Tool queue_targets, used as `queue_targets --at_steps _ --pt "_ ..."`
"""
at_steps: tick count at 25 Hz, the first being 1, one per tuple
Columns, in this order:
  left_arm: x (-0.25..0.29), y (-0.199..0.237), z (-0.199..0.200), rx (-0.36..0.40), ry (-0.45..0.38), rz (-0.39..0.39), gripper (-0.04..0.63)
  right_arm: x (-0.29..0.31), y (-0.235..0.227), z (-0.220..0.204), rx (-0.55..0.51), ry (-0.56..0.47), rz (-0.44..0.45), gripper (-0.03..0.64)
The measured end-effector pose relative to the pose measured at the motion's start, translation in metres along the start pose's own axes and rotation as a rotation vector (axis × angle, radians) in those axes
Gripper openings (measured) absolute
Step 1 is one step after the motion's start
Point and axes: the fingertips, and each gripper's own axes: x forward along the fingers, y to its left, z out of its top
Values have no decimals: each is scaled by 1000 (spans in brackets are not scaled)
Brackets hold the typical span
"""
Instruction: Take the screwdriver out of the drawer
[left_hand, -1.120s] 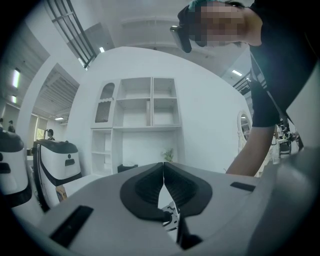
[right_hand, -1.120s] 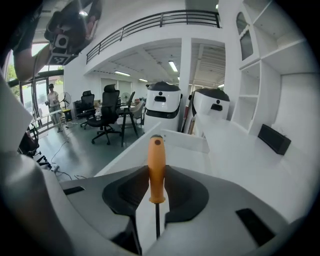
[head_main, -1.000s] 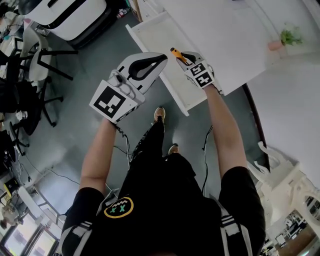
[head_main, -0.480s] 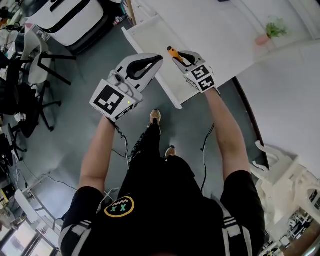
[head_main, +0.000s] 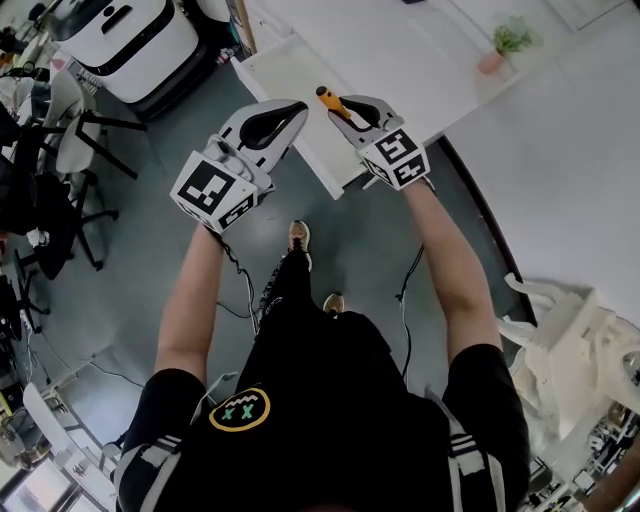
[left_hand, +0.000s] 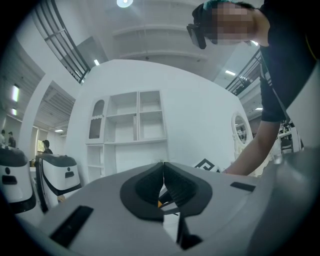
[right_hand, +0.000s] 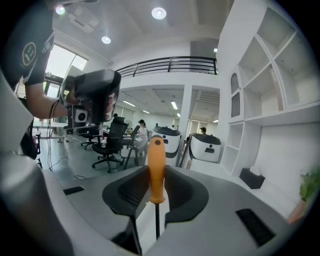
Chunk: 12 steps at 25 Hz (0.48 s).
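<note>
Head view: right gripper (head_main: 343, 108) holds the screwdriver (head_main: 327, 97) above the open drawer (head_main: 285, 75), with the orange handle poking out past the jaws. Left gripper (head_main: 292, 110) is just beside it.
Left gripper view: jaws closed together, nothing between them.
Right gripper view: jaws clamp the handle low, near the shaft.
Risk: it's a small grip on a smooth handle, so a quick swing could pivot the screwdriver or let it slip back into the drawer.

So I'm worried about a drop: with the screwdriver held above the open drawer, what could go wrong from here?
The right gripper has its jaws on only the lower handle of the screwdriver, so it could swivel or slip. The left gripper, shut, is close beside and might knock the handle. The drawer is open below; a dropped tool may miss it and hit the floor.
</note>
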Motion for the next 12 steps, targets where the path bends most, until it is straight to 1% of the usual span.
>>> queue_targets --at_steps 5,7,12 --pt "-23 -45 22 16 -15 37 20 -60 43 31 -12 -65 2 123" --pt "-32 -66 28 11 -15 42 20 -85 62 41 -23 -88 6 123" --pt "-56 -122 47 29 -11 53 20 -144 105 63 -26 -138 8 123"
